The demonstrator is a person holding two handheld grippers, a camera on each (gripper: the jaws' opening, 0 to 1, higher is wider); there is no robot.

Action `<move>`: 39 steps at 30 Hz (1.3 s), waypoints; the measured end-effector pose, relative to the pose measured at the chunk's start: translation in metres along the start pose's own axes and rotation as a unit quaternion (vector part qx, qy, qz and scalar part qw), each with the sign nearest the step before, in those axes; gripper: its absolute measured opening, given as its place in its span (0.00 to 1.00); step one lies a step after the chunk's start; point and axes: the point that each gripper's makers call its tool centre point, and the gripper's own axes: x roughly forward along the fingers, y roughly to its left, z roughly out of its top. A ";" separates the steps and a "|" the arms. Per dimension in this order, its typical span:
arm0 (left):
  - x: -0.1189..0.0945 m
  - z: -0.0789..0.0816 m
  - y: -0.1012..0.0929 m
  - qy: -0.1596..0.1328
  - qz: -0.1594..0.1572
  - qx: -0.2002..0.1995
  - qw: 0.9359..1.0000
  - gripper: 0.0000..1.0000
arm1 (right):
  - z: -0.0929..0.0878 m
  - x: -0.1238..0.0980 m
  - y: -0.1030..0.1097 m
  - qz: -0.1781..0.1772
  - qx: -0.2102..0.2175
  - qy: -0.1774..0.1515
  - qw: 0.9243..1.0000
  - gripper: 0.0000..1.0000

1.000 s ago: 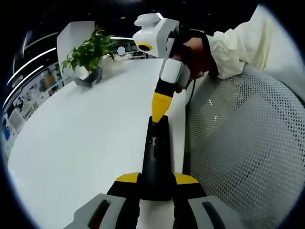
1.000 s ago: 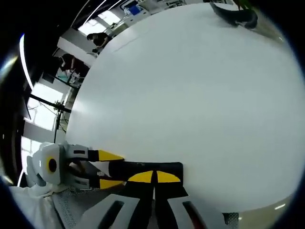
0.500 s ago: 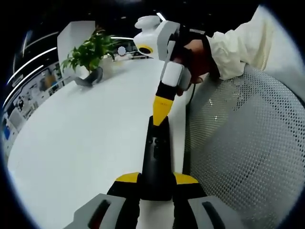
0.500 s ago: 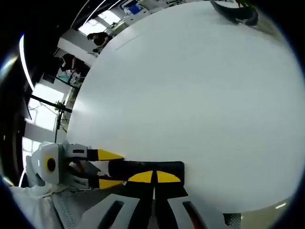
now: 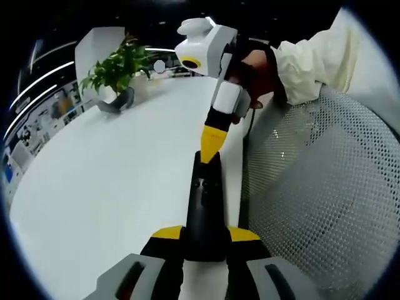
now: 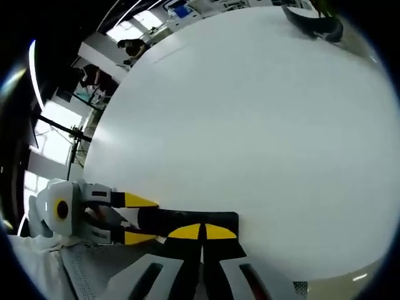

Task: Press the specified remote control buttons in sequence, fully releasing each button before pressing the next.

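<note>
White bench [image 5: 106, 175] is the biggest thing here, w/ a mesh chair back [image 5: 312, 206] beside its near edge and a potted plant [image 5: 115, 75] at the far side. The black remote [image 5: 205, 206] lies close to that near edge; in the left gripper view its long axis runs straight away from the left claw [image 5: 205, 236], whose yellow tips are clamped on the remote's near end, one each side. The right claw [image 6: 201, 232], seen in the right gripper view w/ tips closed together, sits over the remote [image 6: 187, 220] crosswise, approx. at right angles to that axis. In the left gripper view its yellow tip [image 5: 211, 142] comes down at the remote's far end; can't tell if it's touching. So the right claw is the presser and the left the holder, I'd judge. Next button prob. lies nearer along the axis, back toward the left claw; buttons are too small to read.
</note>
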 end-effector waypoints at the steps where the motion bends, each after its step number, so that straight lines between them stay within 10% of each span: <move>1: 0.000 0.000 0.000 0.000 0.000 0.000 1.000 0.25 | 0.000 0.000 -0.001 -0.001 0.000 0.000 1.000 0.00; 39: 0.001 0.001 -0.003 -0.002 -0.006 0.009 1.000 0.25 | 0.000 -0.003 0.001 -0.006 0.019 -0.001 1.000 0.00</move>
